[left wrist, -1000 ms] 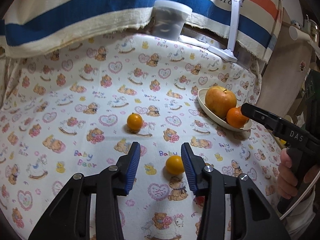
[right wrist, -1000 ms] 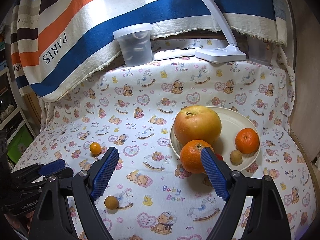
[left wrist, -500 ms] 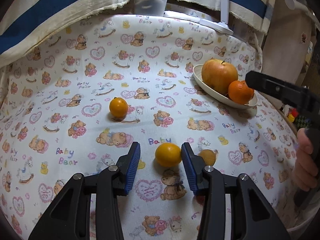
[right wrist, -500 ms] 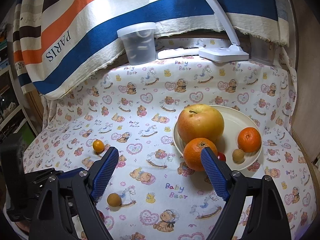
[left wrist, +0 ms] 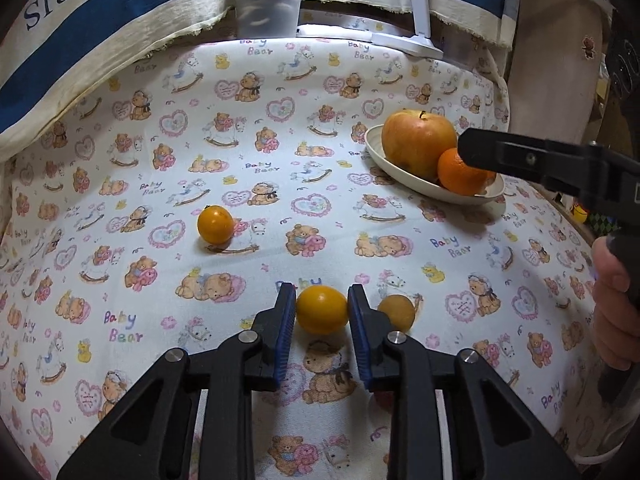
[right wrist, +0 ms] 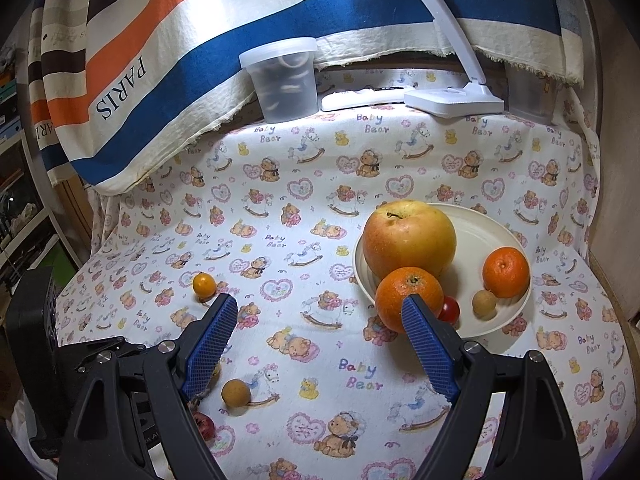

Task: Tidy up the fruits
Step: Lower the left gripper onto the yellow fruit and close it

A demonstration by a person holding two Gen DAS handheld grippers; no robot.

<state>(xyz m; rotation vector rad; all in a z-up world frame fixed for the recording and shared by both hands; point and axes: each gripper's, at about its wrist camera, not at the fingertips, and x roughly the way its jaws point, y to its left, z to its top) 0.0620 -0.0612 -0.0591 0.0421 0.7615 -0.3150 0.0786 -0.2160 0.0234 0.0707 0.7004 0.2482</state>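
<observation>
A small yellow fruit [left wrist: 322, 312] lies on the bear-print cloth between the blue pads of my left gripper [left wrist: 321, 292]. The jaws are closing and both pads touch its sides. A brown round fruit [left wrist: 398, 312] sits just right of it, and a second yellow fruit [left wrist: 215, 224] lies farther back on the left. My right gripper [right wrist: 319, 302] hovers open and holds nothing, in front of the white plate [right wrist: 504, 236]. On the plate are an apple [right wrist: 408, 238], two oranges [right wrist: 408, 292] [right wrist: 506, 272], a red cherry tomato [right wrist: 450, 308] and a brown fruit [right wrist: 485, 301].
A lidded plastic tub [right wrist: 284, 76] and a white lamp base [right wrist: 452, 100] stand at the back under a striped hanging cloth [right wrist: 160, 40]. A dark red fruit [right wrist: 204, 426] lies near the front edge. A hand [left wrist: 612, 300] grips the right gripper's handle.
My left gripper came forward and lower until the yellow fruit lay between its pads, then the jaws narrowed onto it. The right gripper kept still and open.
</observation>
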